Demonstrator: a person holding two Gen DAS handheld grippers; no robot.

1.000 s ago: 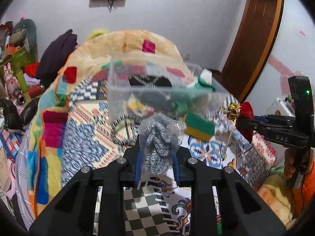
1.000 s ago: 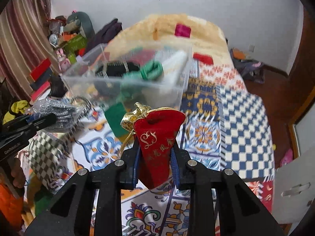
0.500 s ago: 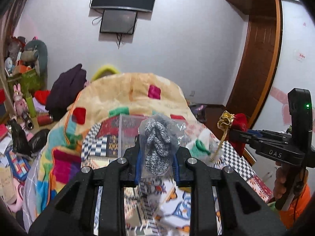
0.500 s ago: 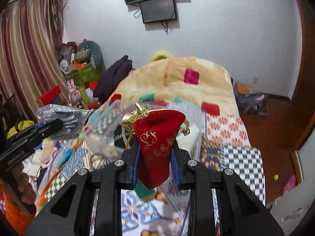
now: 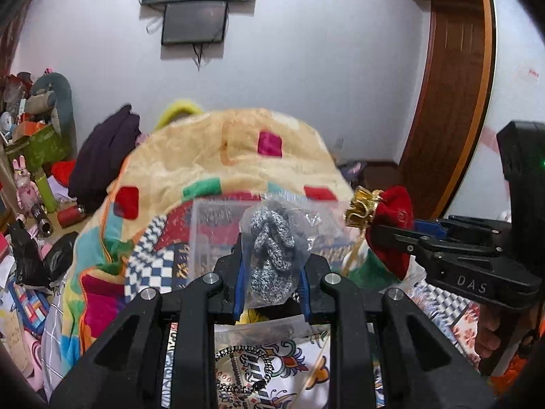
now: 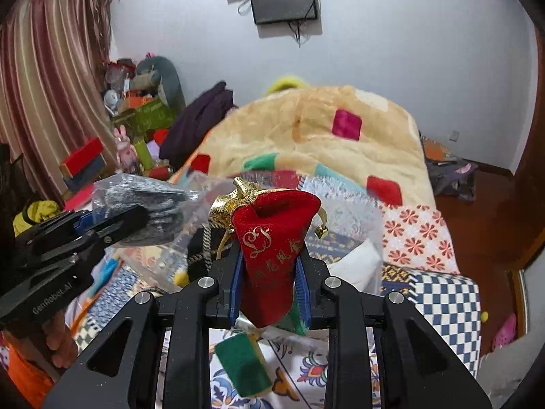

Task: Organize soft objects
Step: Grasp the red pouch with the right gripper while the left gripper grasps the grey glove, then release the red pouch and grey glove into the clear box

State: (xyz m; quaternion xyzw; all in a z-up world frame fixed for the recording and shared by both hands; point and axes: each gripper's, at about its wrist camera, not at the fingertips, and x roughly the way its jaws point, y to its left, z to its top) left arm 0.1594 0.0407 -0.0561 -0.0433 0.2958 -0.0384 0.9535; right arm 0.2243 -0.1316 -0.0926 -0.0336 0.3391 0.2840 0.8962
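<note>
Two handheld grippers hang above a bed spread with patterned quilts; the left gripper has its jaws clamped on a grey knitted item in a clear plastic bag, which stands upright between the blue pads; the right gripper has its jaws clamped on a red velvet pouch with gold lettering and a gold drawstring top; from the left wrist camera, the right gripper enters from the right, its pouch just beside the bagged knit; a clear plastic bin sits on the bed right behind both held items, its contents blurred; a green pouch lies on the quilt below the right gripper's jaws; a black-and-white braided loop lies on the quilt under the left gripper; a cream blanket with coloured squares is heaped beyond the bin, below a wall-mounted screen.
</note>
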